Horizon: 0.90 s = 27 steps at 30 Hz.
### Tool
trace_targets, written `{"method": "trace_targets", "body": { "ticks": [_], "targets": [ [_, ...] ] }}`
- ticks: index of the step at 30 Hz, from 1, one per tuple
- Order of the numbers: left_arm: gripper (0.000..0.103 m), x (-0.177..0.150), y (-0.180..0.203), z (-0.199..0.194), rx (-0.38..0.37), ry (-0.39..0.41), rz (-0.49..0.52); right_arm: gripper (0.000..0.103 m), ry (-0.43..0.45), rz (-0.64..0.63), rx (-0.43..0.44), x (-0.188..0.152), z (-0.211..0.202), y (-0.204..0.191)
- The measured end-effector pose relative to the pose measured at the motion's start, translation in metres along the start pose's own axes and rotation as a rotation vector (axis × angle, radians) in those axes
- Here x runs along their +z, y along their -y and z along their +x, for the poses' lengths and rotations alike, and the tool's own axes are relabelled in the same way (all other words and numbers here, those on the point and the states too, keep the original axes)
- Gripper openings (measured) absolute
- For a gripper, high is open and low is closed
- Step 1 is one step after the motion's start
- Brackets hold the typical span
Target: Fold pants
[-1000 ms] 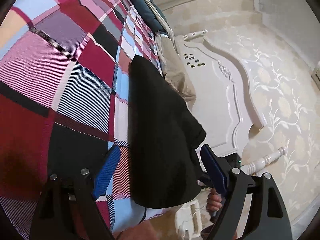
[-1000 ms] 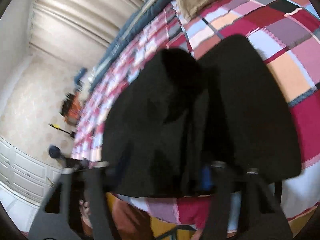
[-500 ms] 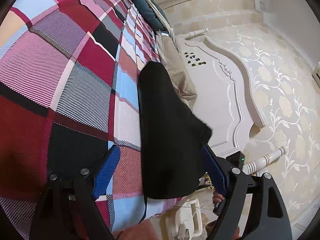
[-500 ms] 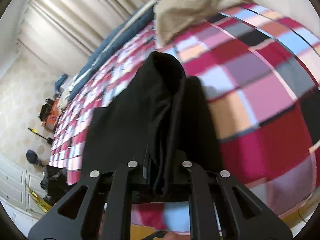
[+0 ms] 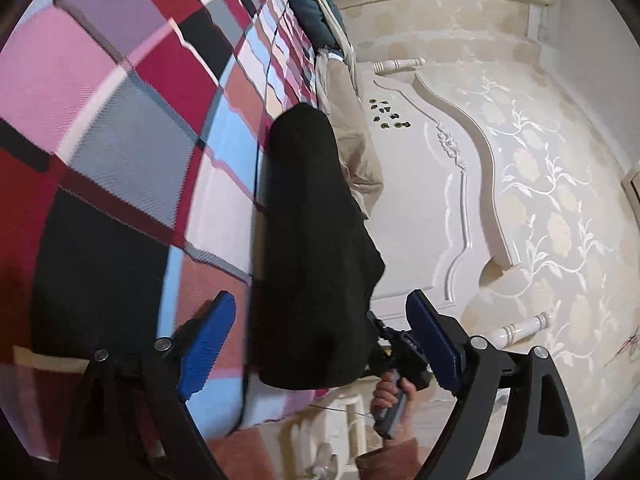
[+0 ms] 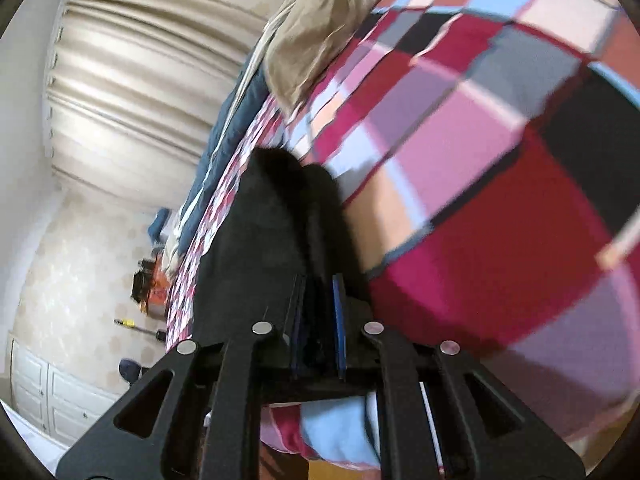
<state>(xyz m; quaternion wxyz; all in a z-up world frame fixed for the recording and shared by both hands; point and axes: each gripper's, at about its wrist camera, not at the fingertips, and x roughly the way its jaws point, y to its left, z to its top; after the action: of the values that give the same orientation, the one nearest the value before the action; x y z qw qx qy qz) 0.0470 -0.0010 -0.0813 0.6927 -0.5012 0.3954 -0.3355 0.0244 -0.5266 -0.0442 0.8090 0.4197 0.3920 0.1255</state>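
The black pants lie folded into a long narrow strip along the edge of the plaid bed cover. My left gripper is open, its blue pads on either side of the strip's near end without touching it. My right gripper is shut on the pants at the near end; the black cloth runs away from its jaws. The right gripper and the hand holding it also show in the left wrist view, beside the pants.
A beige garment lies by the far end of the pants; it also shows in the right wrist view. The white carved bed board stands beside the bed edge. A dark blue quilt lies farther back.
The right gripper has closed on the near end of the pants, which were gathered from a wide spread into a narrow strip. The left gripper stayed open and shifted slightly.
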Motion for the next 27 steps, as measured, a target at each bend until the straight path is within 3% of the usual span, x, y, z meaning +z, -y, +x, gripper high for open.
{"method": "trace_targets", "body": {
  "ticks": [2,3,4,6,7,11,19,24,27],
  "targets": [
    [0.086,-0.001,0.000,0.004,-0.019,-0.016,-0.018,0.019,0.012,0.003,-0.097,0.000,-0.011,0.010],
    [0.086,-0.002,0.000,0.006,-0.024,-0.022,-0.024,0.027,0.011,0.032,-0.066,-0.002,-0.018,0.017],
    [0.086,-0.003,0.000,0.010,-0.027,-0.032,-0.028,0.044,0.015,0.061,-0.023,-0.004,-0.022,0.020],
    [0.086,-0.003,0.001,0.013,-0.020,-0.043,-0.016,0.066,0.045,0.114,0.062,-0.010,-0.032,0.025],
    [0.086,-0.004,0.001,0.014,-0.015,-0.048,-0.007,0.070,0.049,0.114,0.080,-0.011,-0.034,0.023],
    [0.087,-0.003,0.003,0.019,-0.005,-0.052,0.001,0.077,0.013,0.117,0.147,-0.017,-0.022,0.017],
    [0.087,-0.002,0.007,0.026,0.022,-0.066,0.004,0.084,-0.079,0.027,0.114,-0.020,0.011,-0.018],
    [0.085,0.000,0.010,0.033,0.090,-0.090,0.007,0.086,-0.126,-0.015,0.074,-0.021,0.020,-0.029],
    [0.085,0.002,0.010,0.029,0.144,-0.091,-0.045,0.085,-0.138,0.007,0.096,-0.020,0.016,-0.026]
  ]
}}
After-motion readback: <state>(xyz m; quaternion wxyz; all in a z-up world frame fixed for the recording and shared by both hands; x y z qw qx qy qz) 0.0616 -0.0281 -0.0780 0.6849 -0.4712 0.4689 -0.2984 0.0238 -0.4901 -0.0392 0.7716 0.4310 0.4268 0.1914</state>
